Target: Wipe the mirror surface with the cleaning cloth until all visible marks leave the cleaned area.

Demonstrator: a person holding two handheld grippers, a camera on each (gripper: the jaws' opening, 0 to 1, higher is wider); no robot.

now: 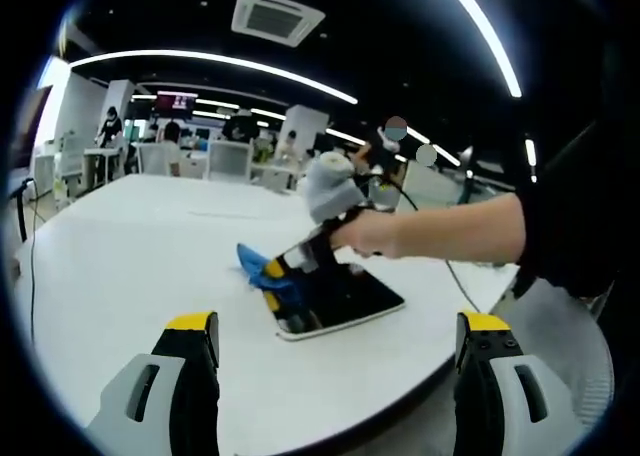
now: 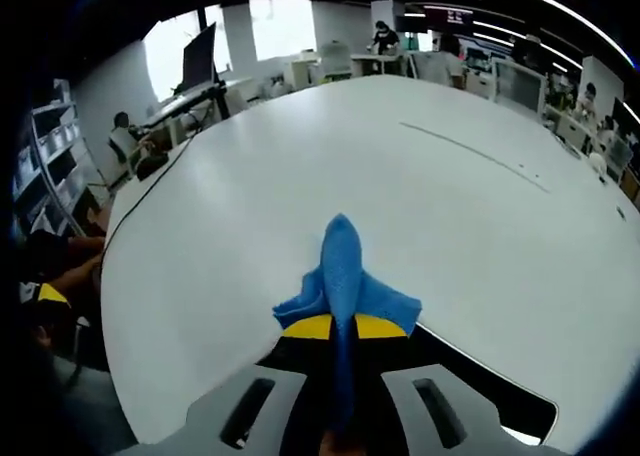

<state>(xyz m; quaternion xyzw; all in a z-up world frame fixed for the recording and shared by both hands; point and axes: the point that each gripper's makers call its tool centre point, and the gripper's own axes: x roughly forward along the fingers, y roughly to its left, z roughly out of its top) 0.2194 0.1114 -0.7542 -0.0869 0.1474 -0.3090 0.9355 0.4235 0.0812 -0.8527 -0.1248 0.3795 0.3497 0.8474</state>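
Right tool (image 2: pixel 342 328) pinches the blue cloth (image 2: pixel 342 276) over the mirror (image 1: pixel 345 298) on the white surface (image 1: pixel 150 256); left tool (image 1: pixel 340 334) gapes wide.

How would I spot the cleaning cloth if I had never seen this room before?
Start at the big white round table and find the dark rectangular mirror lying flat near its edge. At the mirror's far corner, the right gripper pinches a small crumpled cloth between its yellow-tipped jaws. It is bright blue, the only soft, coloured thing on the white top.
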